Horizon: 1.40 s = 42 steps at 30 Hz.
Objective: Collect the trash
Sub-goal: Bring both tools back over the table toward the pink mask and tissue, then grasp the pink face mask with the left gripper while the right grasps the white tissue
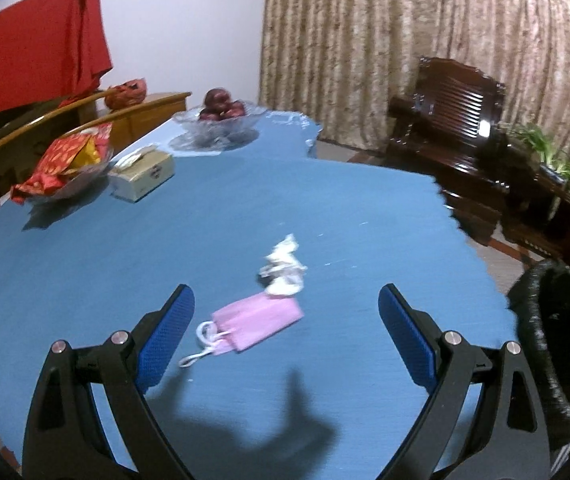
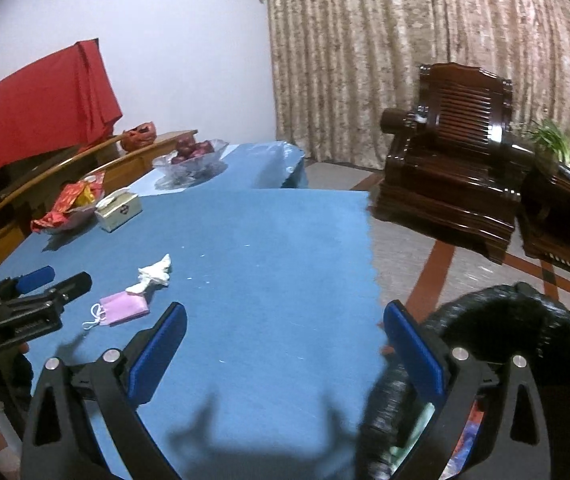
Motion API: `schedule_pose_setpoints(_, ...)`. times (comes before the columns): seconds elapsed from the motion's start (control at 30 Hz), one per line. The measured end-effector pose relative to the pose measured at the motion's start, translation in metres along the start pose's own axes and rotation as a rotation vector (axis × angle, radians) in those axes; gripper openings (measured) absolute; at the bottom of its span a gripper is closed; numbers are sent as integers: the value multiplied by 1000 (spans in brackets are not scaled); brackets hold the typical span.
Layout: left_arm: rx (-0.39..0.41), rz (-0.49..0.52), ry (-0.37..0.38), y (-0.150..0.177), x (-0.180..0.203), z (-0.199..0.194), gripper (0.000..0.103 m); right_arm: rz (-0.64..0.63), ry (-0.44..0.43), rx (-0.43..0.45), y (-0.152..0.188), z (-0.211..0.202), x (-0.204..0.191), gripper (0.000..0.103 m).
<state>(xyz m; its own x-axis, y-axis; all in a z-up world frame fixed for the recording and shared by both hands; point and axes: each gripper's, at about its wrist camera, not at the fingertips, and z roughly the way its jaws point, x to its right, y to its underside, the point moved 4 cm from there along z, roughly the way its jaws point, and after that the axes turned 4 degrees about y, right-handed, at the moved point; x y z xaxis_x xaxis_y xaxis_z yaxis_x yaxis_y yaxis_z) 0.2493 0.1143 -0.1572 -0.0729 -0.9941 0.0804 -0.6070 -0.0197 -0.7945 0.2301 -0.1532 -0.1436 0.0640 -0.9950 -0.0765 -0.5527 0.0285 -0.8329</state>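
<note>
A pink face mask [image 1: 257, 325] with white ear loops lies on the blue tablecloth [image 1: 125, 264], and a crumpled white tissue [image 1: 283, 268] touches its far edge. My left gripper [image 1: 285, 300] is open above the table, with the mask between and just ahead of its blue pads. The right wrist view shows the mask [image 2: 123, 308], the tissue [image 2: 153, 276] and the left gripper [image 2: 51, 278] at the left. My right gripper [image 2: 285, 316] is open and empty over the table's right edge. A black bin [image 2: 525, 344] with trash inside stands beside the table, also in the left wrist view [image 1: 557, 344].
At the far left of the table are a tissue box [image 1: 141, 176], a glass dish of red snack packets [image 1: 65, 168] and a glass bowl of red fruit [image 1: 221, 116]. Dark wooden armchairs [image 2: 453, 152] and a plant [image 2: 565, 152] stand to the right, before curtains.
</note>
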Motion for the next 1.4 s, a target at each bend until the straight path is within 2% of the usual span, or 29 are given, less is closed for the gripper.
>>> schedule_pose_setpoints(0.3, -73, -16, -30, 15, -25, 45, 91, -19, -27, -60, 8, 50, -28, 97)
schedule_pose_setpoints(0.53, -125, -12, -33, 19, -26, 79, 91, -33, -28, -96, 13, 81, -36, 97)
schedule_pose_setpoints(0.8, -185, -3, -40, 28, -23, 106, 91, -49, -36, -103, 10, 100, -40, 97)
schedule_pose_setpoints(1.03, -233, -29, -33, 34, -27, 113, 90, -45, -51, -107, 8, 110, -44, 97)
schedule_pose_setpoints(1.13, -253, -52, -24, 36, -30, 116, 80, -45, -56, -114, 9, 114, -48, 97)
schedule_pose_setpoints(1.2, -246, -60, -24, 35, -31, 115, 74, -48, -61, -120, 11, 116, -50, 97)
schedule_pose_setpoints(1.27, -240, -61, -20, 35, -31, 113, 63, -54, -64, -128, 13, 117, -53, 97)
schedule_pose_setpoints(1.4, -234, -62, -9, 36, -30, 110, 50, -56, -67, -142, 17, 120, -58, 97)
